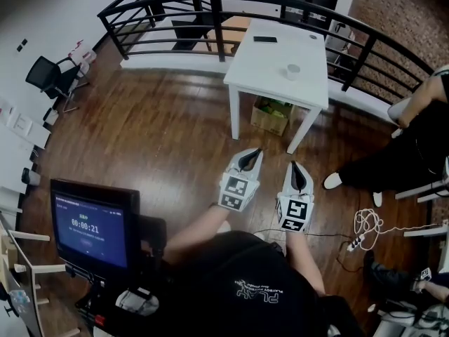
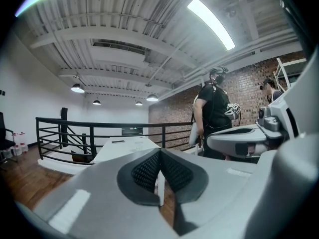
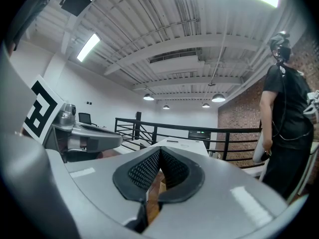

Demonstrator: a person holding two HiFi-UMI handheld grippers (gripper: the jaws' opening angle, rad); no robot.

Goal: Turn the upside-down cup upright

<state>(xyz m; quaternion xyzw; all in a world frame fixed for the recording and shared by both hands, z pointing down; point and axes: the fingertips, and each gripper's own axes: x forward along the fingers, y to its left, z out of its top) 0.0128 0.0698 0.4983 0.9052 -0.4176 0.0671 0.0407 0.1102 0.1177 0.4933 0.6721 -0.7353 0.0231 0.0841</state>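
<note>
A small white cup [image 1: 293,71] stands on the white table [image 1: 275,58], well ahead of me; whether it is mouth-down I cannot tell at this distance. My left gripper [image 1: 254,151] and right gripper [image 1: 293,164] are held side by side over the wooden floor, short of the table, both pointing toward it. Each has its jaws shut with nothing between the black pads. In the left gripper view the left gripper [image 2: 160,151] points at the table [image 2: 124,146]. The right gripper [image 3: 159,152] shows the same table [image 3: 182,146] beyond its tip.
A black railing [image 1: 231,5] curves behind the table. A cardboard box [image 1: 270,116] sits under it. A monitor [image 1: 93,225] stands at my left. Someone sits at the right [image 1: 393,153], with cables [image 1: 365,227] on the floor. Another person [image 2: 215,113] stands right of the table.
</note>
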